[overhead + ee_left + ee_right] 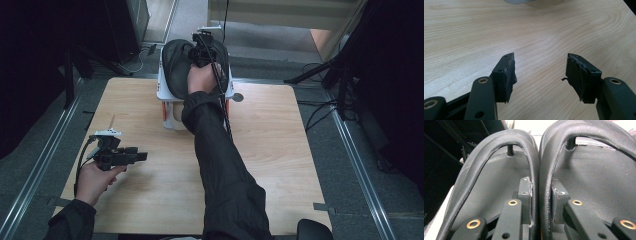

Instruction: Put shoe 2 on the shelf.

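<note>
Two black thong sandals lie side by side in a white container at the table's far edge. In the right gripper view, the left sandal and the right sandal have their inner straps touching. My right gripper is shut on those two straps, pinching them together. From above, the right gripper reaches over the sandals on an outstretched arm. My left gripper hovers low over the near left of the table; its jaws stand open with only bare wood between them.
The light wooden table runs to metal rails on both sides. A small grey disc lies just right of the container. Dark stands and cables crowd the far right; a black rounded object sits at the near edge.
</note>
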`<move>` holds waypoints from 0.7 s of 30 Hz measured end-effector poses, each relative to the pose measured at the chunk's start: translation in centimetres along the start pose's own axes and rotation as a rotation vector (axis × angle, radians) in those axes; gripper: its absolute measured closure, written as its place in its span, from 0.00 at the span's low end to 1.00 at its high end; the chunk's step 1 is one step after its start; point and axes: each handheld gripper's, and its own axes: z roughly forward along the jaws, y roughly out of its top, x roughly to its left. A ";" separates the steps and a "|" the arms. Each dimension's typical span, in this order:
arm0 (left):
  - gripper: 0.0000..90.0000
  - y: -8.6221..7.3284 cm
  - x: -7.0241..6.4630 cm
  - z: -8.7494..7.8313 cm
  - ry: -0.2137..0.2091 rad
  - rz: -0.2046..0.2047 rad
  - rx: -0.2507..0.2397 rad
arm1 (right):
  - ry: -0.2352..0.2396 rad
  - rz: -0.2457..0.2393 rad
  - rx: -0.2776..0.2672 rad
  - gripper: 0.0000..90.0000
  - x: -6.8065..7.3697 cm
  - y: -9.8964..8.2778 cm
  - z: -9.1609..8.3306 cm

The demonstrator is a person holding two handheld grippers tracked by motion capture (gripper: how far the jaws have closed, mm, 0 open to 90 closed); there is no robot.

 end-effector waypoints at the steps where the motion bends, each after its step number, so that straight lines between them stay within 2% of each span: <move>1: 0.46 0.0 0.0 0.0 -0.001 0.005 0.004 | 0.004 0.001 0.000 0.83 0.0 0.0 0.0; 9: 0.46 0.0 -0.1 0.1 0.001 0.003 0.002 | 0.026 0.019 -0.005 0.76 -0.3 -0.2 0.0; 13: 0.46 0.1 -0.1 0.1 0.001 0.002 0.004 | 0.056 0.030 0.001 0.69 -0.3 -0.3 0.0; 21: 0.46 0.1 0.0 0.1 0.004 0.002 0.000 | 0.080 0.018 -0.002 0.65 -0.7 -0.6 -0.4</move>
